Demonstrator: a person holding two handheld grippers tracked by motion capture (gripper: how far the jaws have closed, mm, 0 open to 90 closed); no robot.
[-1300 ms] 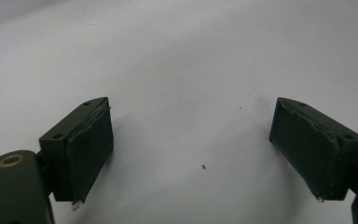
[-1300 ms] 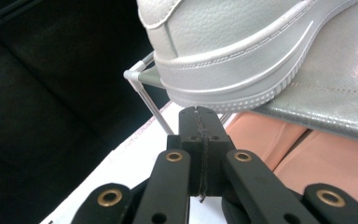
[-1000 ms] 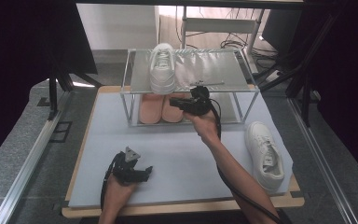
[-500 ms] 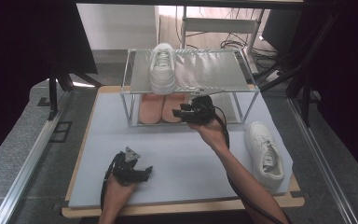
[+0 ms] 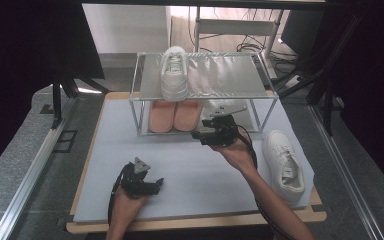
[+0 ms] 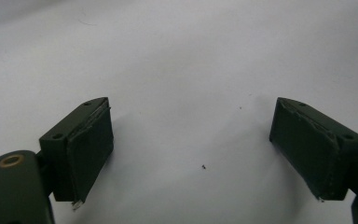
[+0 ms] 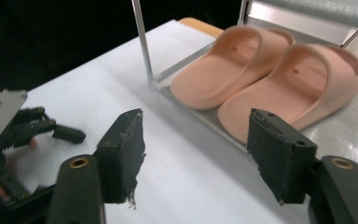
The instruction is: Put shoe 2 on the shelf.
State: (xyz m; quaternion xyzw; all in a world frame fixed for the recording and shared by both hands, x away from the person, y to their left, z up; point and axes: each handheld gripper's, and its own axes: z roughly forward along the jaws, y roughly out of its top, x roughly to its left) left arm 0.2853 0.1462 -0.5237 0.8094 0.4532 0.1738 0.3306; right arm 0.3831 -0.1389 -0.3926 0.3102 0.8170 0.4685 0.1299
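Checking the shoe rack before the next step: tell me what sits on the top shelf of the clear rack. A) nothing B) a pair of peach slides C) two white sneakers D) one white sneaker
D: one white sneaker lies on the top shelf of the clear rack; the peach slides sit underneath, and the second white sneaker lies on the table mat.

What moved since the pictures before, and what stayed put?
The right tool drew back from the white shoe on the rack toward the person, its jaws just opening, nothing between them. The left tool, pink slippers and other white shoe stayed put.
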